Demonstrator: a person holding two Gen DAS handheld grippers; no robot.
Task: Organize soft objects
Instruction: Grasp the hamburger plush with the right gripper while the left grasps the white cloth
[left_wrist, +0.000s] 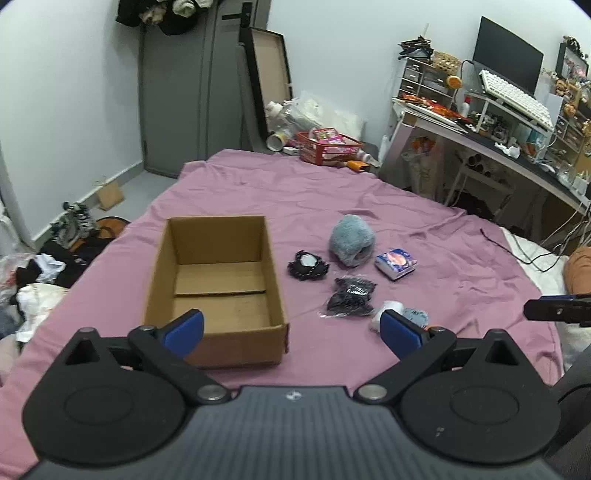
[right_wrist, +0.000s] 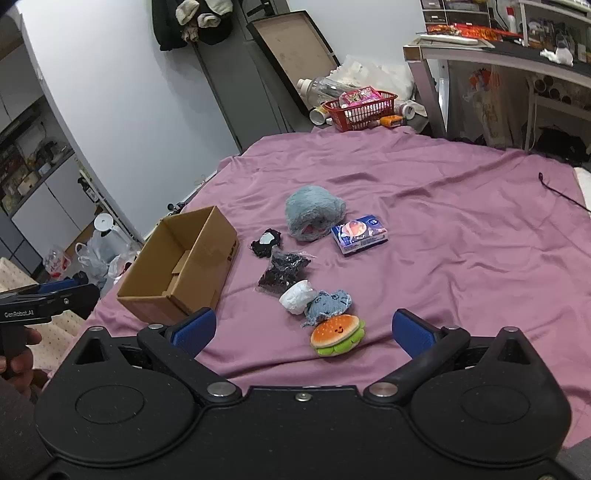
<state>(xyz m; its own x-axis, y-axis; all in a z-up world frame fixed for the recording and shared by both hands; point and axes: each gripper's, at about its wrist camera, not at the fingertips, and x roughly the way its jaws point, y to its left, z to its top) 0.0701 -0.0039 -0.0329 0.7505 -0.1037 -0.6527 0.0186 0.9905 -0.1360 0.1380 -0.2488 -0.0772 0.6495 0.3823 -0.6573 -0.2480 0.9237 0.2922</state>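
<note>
Jaws gaped wide and empty on both the left gripper (left_wrist: 291, 328) and right gripper (right_wrist: 303, 332), nothing boxed yet, so closing on the burger plush (right_wrist: 338, 334) just ahead between the right fingers looked next, bound for the cardboard box (right_wrist: 177, 266).

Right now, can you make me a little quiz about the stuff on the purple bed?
1. True or false: the cardboard box already has soft toys inside.
2. Which lies nearest the right hand-held gripper? A) fluffy blue plush B) burger toy C) tissue pack
3. Fill in: both hand-held grippers, the left hand-held gripper too, are ____ and holding nothing.

Key: 1 false, the box is empty; 2 B; 3 open.
</note>
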